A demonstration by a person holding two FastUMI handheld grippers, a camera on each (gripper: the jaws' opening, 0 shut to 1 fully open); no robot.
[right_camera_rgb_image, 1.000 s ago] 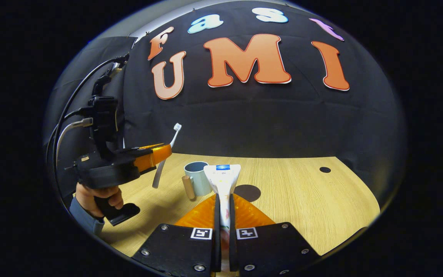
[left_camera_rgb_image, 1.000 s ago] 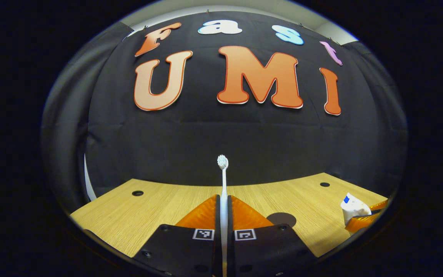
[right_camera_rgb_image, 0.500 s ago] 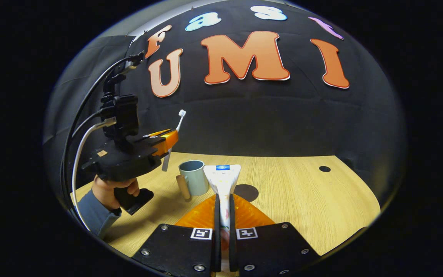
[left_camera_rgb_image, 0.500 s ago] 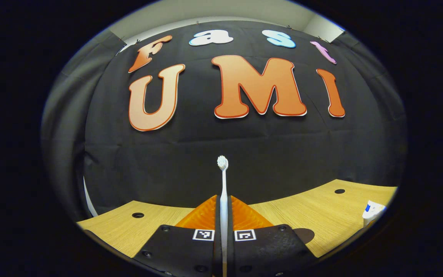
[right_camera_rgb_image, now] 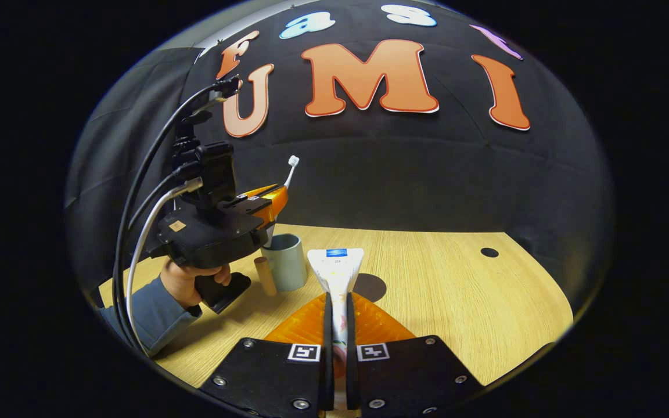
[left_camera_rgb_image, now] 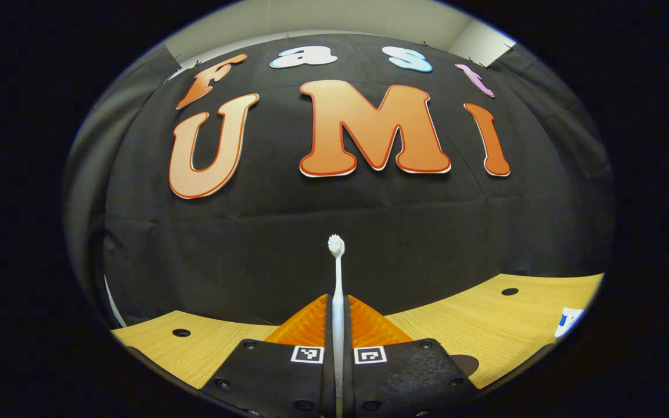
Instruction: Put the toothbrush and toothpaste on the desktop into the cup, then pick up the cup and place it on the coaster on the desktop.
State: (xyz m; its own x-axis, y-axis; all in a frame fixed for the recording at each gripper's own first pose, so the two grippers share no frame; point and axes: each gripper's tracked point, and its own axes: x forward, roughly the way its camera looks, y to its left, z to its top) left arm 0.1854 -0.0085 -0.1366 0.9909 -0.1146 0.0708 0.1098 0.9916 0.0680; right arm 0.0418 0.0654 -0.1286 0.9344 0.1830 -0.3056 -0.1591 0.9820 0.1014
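We hold the toothbrush [left_camera_rgb_image: 337, 273] pinched upright in the left gripper [left_camera_rgb_image: 338, 307] above the cup [right_camera_rgb_image: 286, 261], and the toothpaste [right_camera_rgb_image: 337, 273] clamped in the right gripper [right_camera_rgb_image: 338, 305] near the coaster [right_camera_rgb_image: 370, 287].

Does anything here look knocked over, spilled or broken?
Nothing stands out. The cup stands upright on the desk, and each gripper holds its item squarely: toothbrush in the left, toothpaste in the right.
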